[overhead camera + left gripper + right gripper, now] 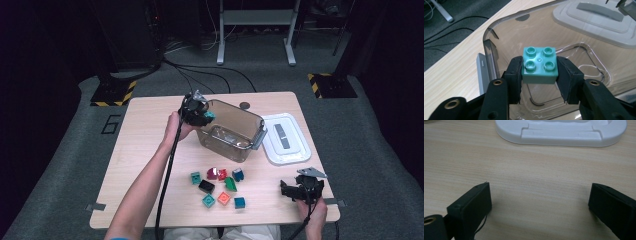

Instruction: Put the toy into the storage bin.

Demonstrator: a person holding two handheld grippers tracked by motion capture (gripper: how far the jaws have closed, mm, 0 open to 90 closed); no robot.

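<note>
A teal four-stud brick (539, 65) sits between the black pads of my left gripper (539, 75), and both pads touch its sides. In the high view the left gripper (206, 117) holds the teal brick (210, 115) over the left rim of a clear plastic container (235, 108). Below the brick is the inside of the container (486, 37), with its bare bottom showing. My right gripper (288, 190) rests near the table's front right corner. In the right gripper view the right gripper (539, 202) stands open over bare wood.
A white lid (286, 137) lies flat to the right of the container. Several loose bricks lie at the front middle, among them a black brick (206, 186), an orange brick (224, 198) and a blue brick (239, 202). A small dark disc (244, 105) sits near the far edge.
</note>
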